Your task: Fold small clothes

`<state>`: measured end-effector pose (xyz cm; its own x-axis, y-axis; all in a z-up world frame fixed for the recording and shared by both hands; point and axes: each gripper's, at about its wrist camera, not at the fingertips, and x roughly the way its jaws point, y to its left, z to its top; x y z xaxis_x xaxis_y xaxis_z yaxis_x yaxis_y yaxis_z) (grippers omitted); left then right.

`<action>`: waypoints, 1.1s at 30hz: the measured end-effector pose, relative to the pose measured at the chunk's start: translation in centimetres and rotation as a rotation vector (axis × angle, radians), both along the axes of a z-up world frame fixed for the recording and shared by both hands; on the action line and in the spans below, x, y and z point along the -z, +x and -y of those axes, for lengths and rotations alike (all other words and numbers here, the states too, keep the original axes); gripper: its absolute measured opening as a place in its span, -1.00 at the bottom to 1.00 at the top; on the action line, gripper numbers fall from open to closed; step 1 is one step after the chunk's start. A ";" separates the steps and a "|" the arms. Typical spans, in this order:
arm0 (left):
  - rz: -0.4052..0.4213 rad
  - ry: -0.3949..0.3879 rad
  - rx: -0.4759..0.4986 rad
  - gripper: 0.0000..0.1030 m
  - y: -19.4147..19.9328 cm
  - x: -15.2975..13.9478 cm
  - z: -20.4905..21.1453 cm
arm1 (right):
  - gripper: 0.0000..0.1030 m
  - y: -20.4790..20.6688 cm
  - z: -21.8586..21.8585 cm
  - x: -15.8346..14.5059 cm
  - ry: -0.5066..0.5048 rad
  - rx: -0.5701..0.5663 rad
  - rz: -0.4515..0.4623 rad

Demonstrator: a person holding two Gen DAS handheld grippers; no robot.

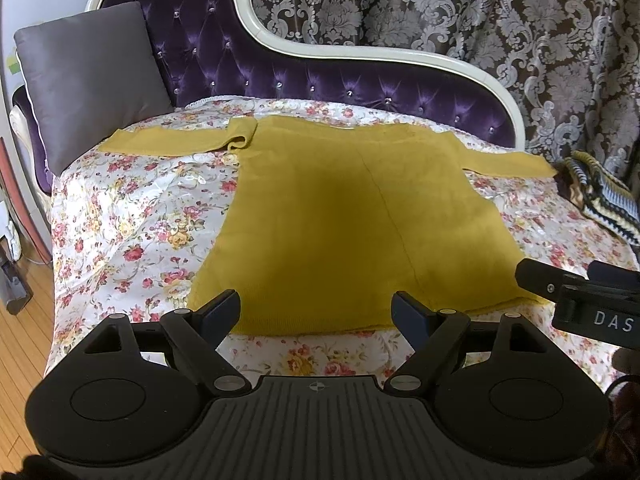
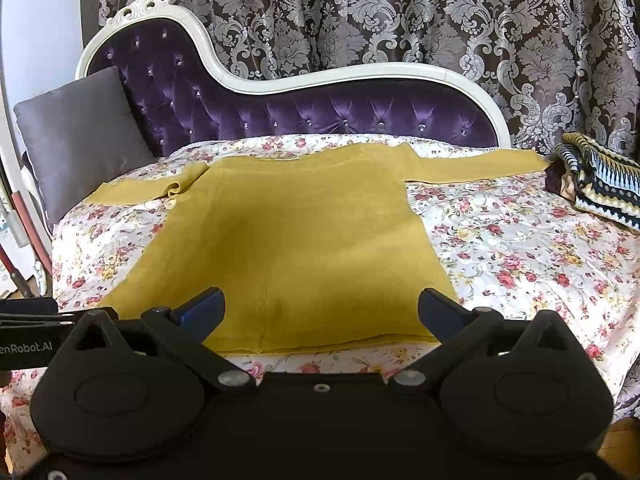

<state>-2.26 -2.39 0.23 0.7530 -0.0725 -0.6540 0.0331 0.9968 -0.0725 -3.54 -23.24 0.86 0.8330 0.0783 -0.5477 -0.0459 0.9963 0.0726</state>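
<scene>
A mustard-yellow sweater (image 1: 340, 220) lies flat on the floral bedspread (image 1: 132, 220), hem toward me, both sleeves spread out sideways. The left sleeve has a small fold at the shoulder (image 1: 240, 140). It also shows in the right wrist view (image 2: 296, 236). My left gripper (image 1: 316, 308) is open and empty, hovering just above the hem. My right gripper (image 2: 320, 308) is open and empty, over the hem too. The right gripper's body shows at the right edge of the left wrist view (image 1: 580, 300).
A grey cushion (image 1: 88, 80) leans at the back left against the purple tufted backrest (image 1: 320, 76). A striped knitted garment (image 2: 600, 184) lies at the right end of the bed. Patterned curtains hang behind. Wooden floor (image 1: 20, 340) lies to the left.
</scene>
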 end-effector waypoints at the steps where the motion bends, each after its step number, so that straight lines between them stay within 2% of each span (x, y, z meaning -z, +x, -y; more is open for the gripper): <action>1: 0.001 0.000 0.001 0.59 0.0 0.0 0.0 | 0.99 0.0 0.0 0.0 0.000 -0.001 0.000; 33: -0.045 -0.021 0.003 0.59 0.3 0.9 -0.1 | 0.99 0.5 -0.5 0.6 0.016 -0.019 -0.041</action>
<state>-1.95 -2.24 -0.69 0.7225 -0.0890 -0.6856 0.0322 0.9949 -0.0953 -3.04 -22.78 0.29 0.8084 0.1026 -0.5796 -0.0611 0.9940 0.0907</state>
